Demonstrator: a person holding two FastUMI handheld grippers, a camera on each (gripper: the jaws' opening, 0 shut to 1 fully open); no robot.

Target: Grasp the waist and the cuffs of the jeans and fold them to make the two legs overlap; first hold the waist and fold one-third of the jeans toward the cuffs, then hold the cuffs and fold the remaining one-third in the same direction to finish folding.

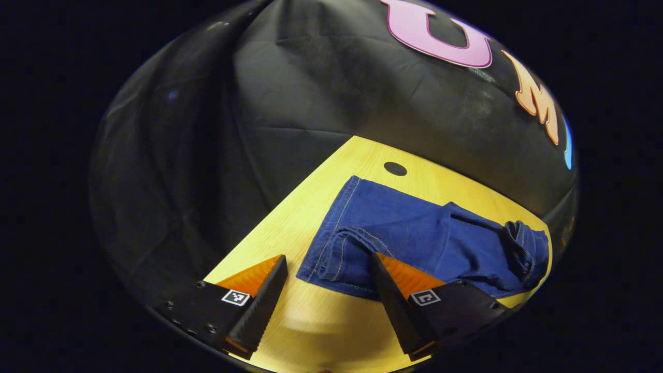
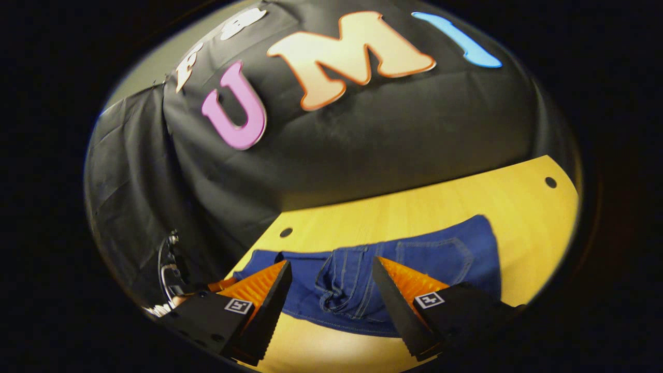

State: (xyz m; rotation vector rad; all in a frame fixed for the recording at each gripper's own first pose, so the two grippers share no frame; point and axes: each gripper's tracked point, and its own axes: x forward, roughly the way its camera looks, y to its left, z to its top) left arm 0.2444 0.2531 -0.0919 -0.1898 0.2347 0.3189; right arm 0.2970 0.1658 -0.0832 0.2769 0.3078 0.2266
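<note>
Yellow wooden table [image 1: 311, 217], dark round holes [image 1: 395, 168]; black cloth wall [image 2: 362, 150] behind.

I see both cameras sit low and close, looking across the table [image 1: 311, 207] at the same jeans [image 1: 414, 238] from each end.

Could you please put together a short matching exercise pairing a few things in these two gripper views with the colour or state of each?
Column one:
1. jeans
2. table
3. left hand-held gripper
4. booth wall

Column two:
a. yellow wood grain, with round dark holes
b. black and creased
c. blue denim, lying bunched
d. open, holding nothing

Pairs: 1-c, 2-a, 3-d, 4-b. The right hand-held gripper is open too, above the jeans' near edge.
</note>
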